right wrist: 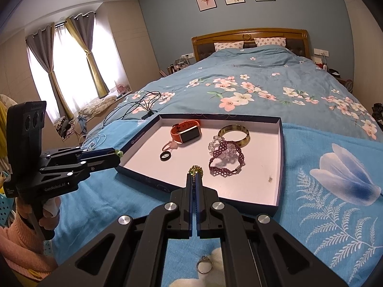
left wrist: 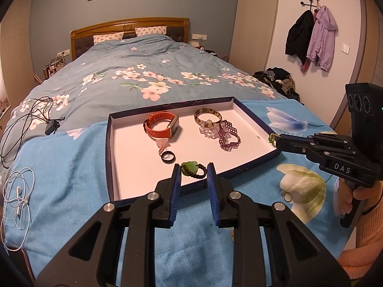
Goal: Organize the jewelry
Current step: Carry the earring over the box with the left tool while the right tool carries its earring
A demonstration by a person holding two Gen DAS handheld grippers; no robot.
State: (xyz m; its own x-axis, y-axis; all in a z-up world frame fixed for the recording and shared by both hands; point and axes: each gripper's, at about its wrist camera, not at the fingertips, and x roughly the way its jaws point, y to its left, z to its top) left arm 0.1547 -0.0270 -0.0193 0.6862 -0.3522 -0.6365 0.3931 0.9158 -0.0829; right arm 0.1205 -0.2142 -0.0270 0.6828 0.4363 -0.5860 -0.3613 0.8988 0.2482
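A shallow box tray (left wrist: pixel 109 143), dark blue outside and white inside, lies on the blue bedspread. In it are an orange watch (left wrist: pixel 161 125), a brown bangle (left wrist: pixel 207 116), clear beads (left wrist: pixel 208 129), a purple bead bracelet (left wrist: pixel 228 136) and a black ring (left wrist: pixel 168 156). My left gripper (left wrist: pixel 194 167) is shut on a green pendant bracelet (left wrist: pixel 189 168) over the tray's near rim. My right gripper (right wrist: pixel 195 174) is shut on a green-gold bead charm (right wrist: pixel 196 169), whose chain hangs between the fingers, at the tray's near right rim (right wrist: pixel 277 205). A silver ring (right wrist: pixel 204 264) lies on the bedspread below the right gripper.
White earphones (left wrist: pixel 19 201) and black cables with a charger (left wrist: pixel 51 128) lie on the bed to the left of the tray. A small speck-like piece (right wrist: pixel 270 179) sits in the tray's right part. The flowered duvet (left wrist: pixel 153 76) stretches behind the tray.
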